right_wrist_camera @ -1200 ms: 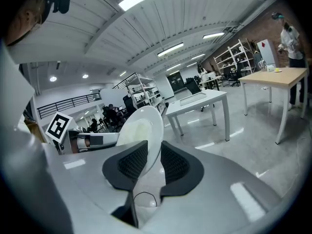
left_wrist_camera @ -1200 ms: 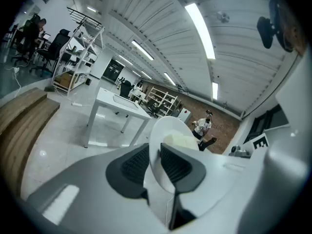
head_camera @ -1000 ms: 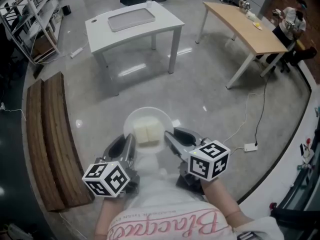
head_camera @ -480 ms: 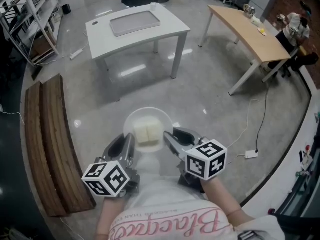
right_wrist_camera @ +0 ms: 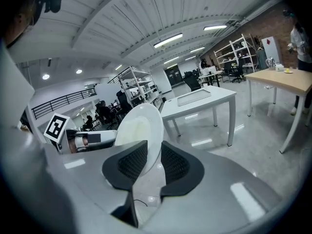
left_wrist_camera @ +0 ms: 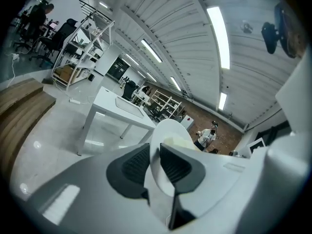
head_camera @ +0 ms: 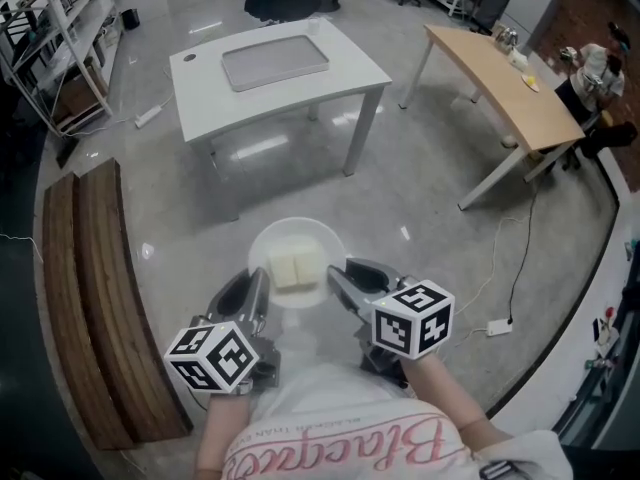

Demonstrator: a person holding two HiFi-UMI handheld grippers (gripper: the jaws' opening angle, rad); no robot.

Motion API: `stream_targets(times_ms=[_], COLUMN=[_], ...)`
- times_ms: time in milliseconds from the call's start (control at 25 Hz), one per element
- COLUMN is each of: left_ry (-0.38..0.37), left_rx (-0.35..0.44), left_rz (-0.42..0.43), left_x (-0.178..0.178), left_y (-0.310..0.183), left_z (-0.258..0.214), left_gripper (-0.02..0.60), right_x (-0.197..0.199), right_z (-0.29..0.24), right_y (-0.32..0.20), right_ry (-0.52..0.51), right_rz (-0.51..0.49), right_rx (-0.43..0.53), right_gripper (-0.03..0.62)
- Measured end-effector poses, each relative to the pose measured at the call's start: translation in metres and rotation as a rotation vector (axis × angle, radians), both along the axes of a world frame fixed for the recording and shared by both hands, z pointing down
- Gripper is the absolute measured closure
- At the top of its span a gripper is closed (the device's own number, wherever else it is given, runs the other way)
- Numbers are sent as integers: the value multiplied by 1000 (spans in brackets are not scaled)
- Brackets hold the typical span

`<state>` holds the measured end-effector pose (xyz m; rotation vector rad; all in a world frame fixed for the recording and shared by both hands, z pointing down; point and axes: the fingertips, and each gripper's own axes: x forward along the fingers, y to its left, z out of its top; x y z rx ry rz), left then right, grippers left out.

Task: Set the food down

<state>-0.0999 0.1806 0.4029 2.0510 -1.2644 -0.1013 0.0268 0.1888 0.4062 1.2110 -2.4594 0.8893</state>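
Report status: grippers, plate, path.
Both clamped on plate rim: left gripper, right gripper. Two pale food blocks on it, over floor. White table ahead, no obstacle seen.

We hold a white plate [head_camera: 296, 230] of two pale food blocks [head_camera: 297, 266] with left tongs [head_camera: 259, 278] and right tongs [head_camera: 336, 271], above the floor [head_camera: 400, 198].

Between your left claw [head_camera: 256, 296] and right claw [head_camera: 344, 280] the plate [head_camera: 297, 230] fills the gap, so nothing passes there. Ahead of both claws the grey floor [head_camera: 420, 208] lies open up to the white table [head_camera: 200, 88], well apart. A tray [head_camera: 275, 62] takes the middle of its top. Near your left claw's outer side runs a wooden bench [head_camera: 105, 288]. Right of the right claw the floor is free up to a white power block [head_camera: 497, 326]. The tan table [head_camera: 500, 63] stands far off, ahead and right.
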Motion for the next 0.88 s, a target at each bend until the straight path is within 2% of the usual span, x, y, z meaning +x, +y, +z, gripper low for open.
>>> stream_targets(times_ms=[360,640,880], left_ry=[18,3,4], left_rx=[13,41,52], left_rz=[42,73,88], left_x=[-6,-5,2], left_y=[-64,-107,-126], left_z=[-6,-11,-11], left_gripper=[515,515,515], right_x=[-6,-5,3], right_z=[-7,-12,-10], right_y=[-59,-97,-115], right_ry=[-15,-36,-54], right_rz=[47,95,119], right_rx=[4,15,23], right_gripper=[510,513,516])
